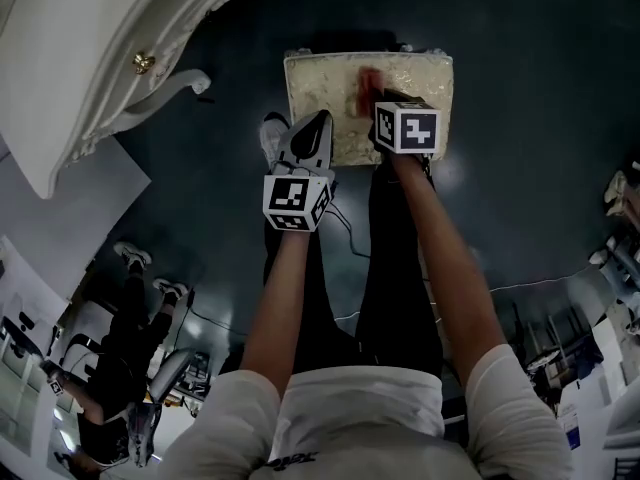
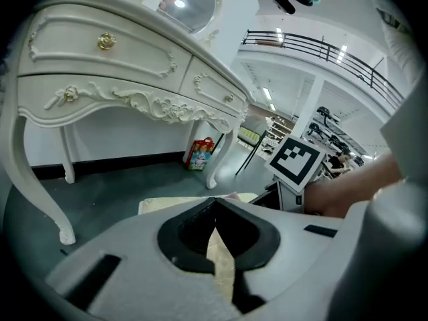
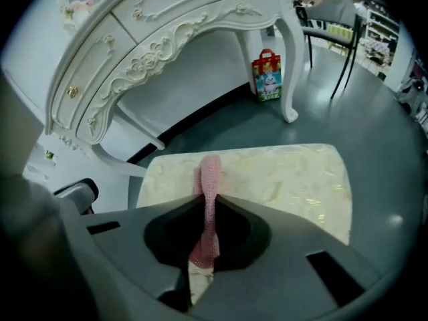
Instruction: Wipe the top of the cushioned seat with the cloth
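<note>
**A:** Right gripper view is showing your right gripper (image 3: 208, 196) pinching the pink cloth (image 3: 209, 174) along a fold. The cloth's free end is reaching onto the seat (image 3: 294, 179), about mid-top.

**B:** That cloth is looking light, limp and knitted, so it is likely bunching and dragging rather than sliding. The fold you are gripping is a good hold for it. The seat is looking padded and is probably giving under pressure.

**A:** Your left gripper (image 2: 214, 202) is hovering over the seat's left part, tips pressed together with nothing between them.

**B:** In the head view your marker cube is covering the spot where cloth meets seat, so I am not managing to tell how hard it is pressing. The seat's legs are not showing, and neither is any mark of wiping on the top.
</note>
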